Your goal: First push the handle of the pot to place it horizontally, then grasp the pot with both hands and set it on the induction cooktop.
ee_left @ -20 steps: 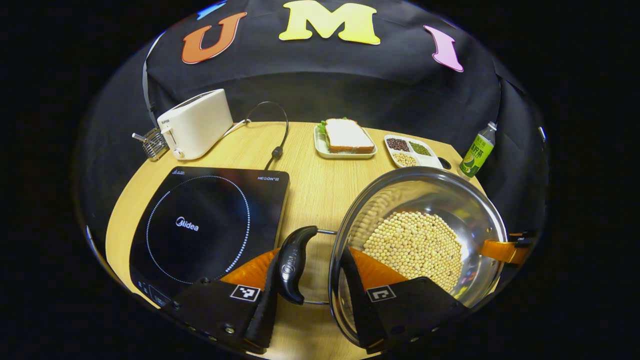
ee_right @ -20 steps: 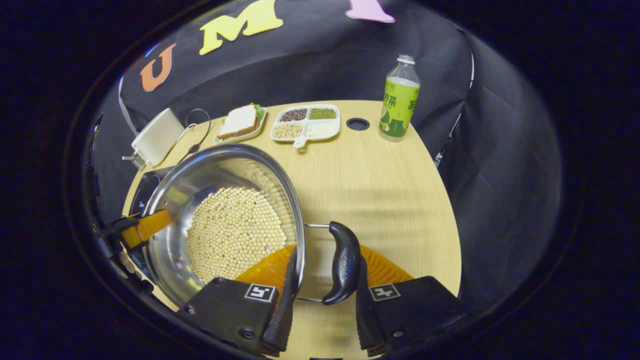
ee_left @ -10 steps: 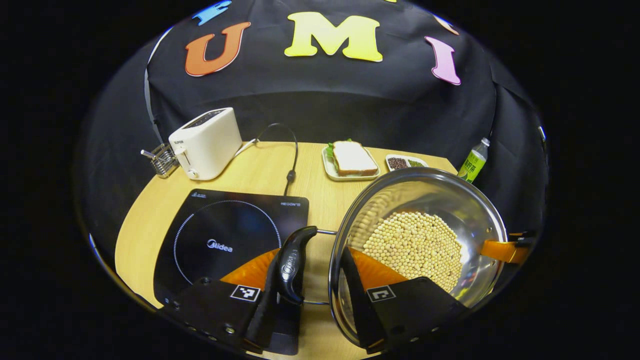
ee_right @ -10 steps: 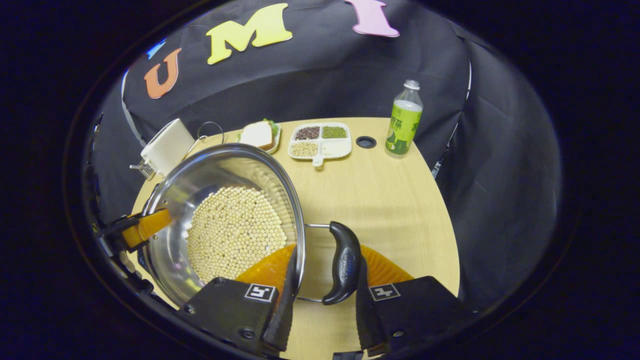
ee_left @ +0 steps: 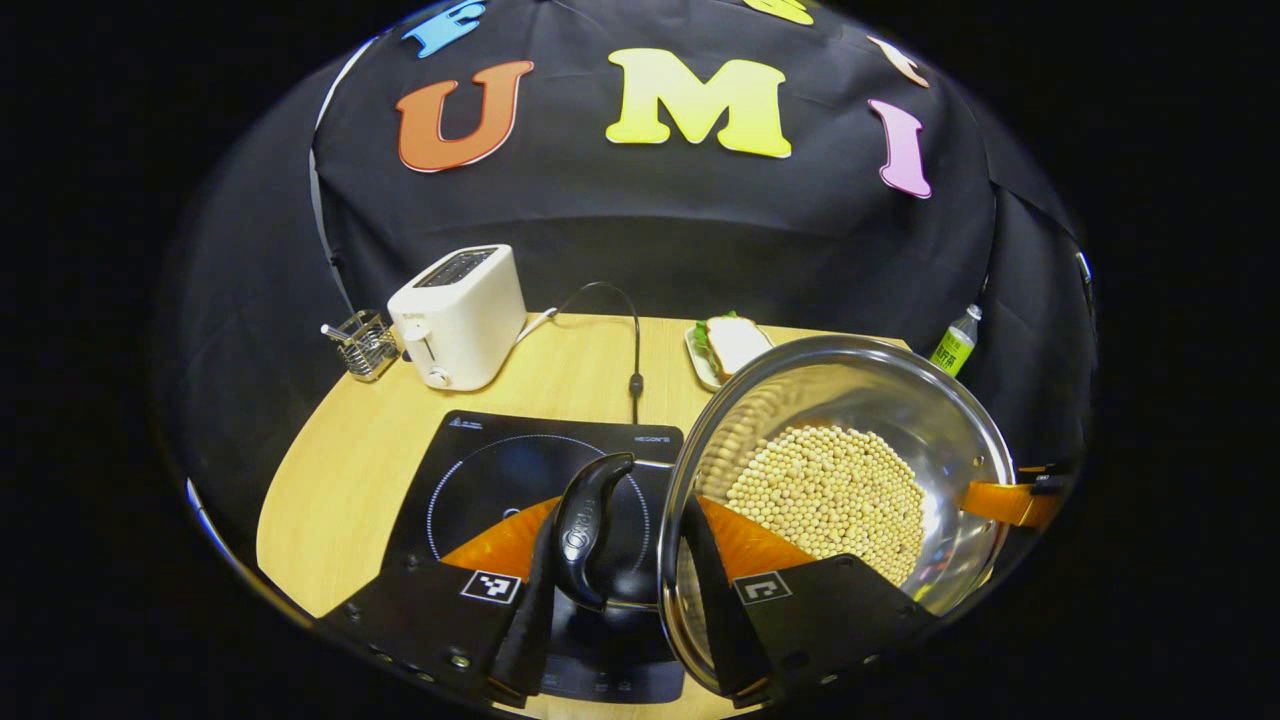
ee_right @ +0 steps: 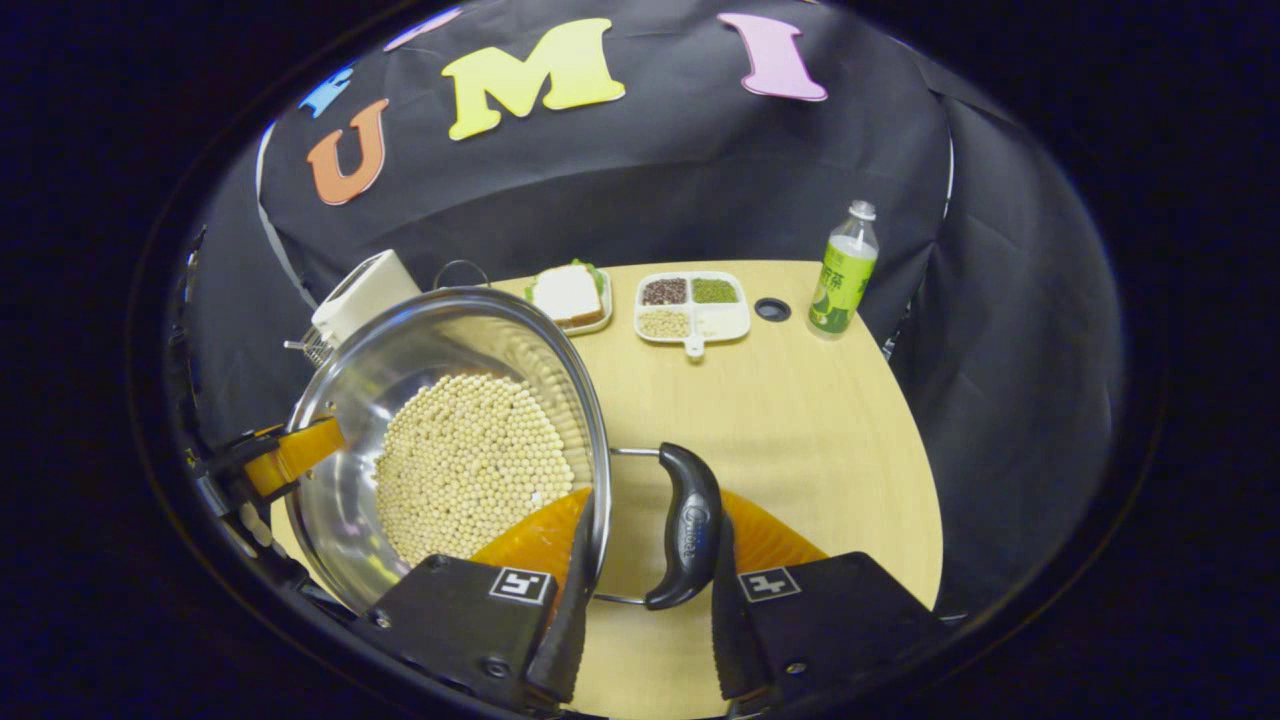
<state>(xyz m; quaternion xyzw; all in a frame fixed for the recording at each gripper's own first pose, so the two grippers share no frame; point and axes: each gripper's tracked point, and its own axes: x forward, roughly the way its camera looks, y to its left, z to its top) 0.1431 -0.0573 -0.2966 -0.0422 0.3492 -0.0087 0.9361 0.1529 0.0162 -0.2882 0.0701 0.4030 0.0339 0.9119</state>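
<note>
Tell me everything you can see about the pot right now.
The pot is a shiny round steel bowl-shaped pan, open-topped, its bottom covered with pale beans. It has two black side handles on wire loops. The left gripper and right gripper each straddle rim and handle. Its left side hangs above the induction cooktop.

The pot [ee_left: 850, 480] was a shiny steel pan with pale round beans [ee_left: 830, 495] covering its bottom and a black handle [ee_left: 585, 530] sticking out sideways at each side. The flat black cooktop [ee_left: 500, 470] lay on the table, partly under that handle.
</note>
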